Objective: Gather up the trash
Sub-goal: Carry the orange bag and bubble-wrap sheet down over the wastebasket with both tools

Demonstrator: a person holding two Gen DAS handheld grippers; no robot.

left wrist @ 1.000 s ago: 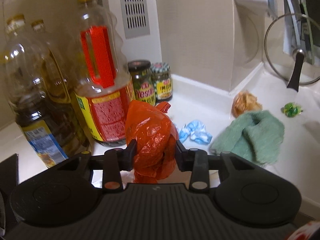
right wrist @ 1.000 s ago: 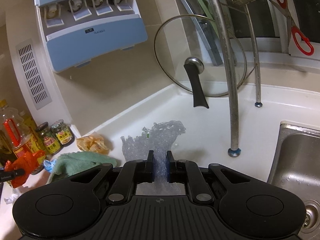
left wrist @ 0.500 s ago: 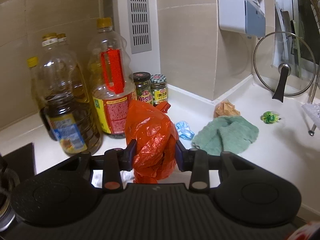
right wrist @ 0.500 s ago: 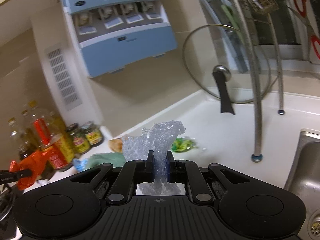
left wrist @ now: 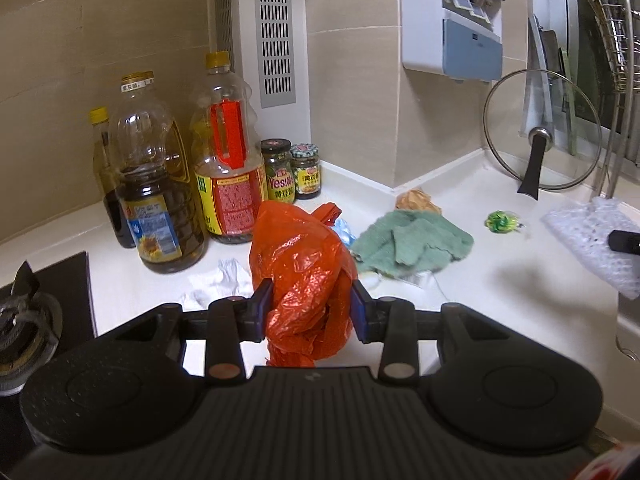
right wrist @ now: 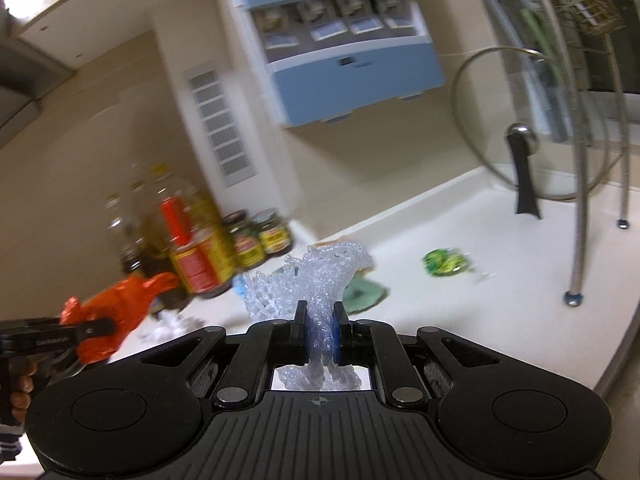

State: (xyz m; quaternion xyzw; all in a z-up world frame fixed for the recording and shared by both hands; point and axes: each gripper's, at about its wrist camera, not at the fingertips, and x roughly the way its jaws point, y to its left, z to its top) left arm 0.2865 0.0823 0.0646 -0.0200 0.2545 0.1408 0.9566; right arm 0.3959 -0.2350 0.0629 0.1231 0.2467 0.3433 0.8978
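Trash: orange bag pinched in my left gripper, bubble wrap clamped in right gripper | both lifted further off the counter than a second ago, ready to bin | green wrapper, tissue remain | no bin visible; right view blurred

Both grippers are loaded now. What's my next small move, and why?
Probably bring the right gripper with its bubble wrap to the orange plastic bag clamped in the left gripper: both are full, while a green wrapper lies on the counter.
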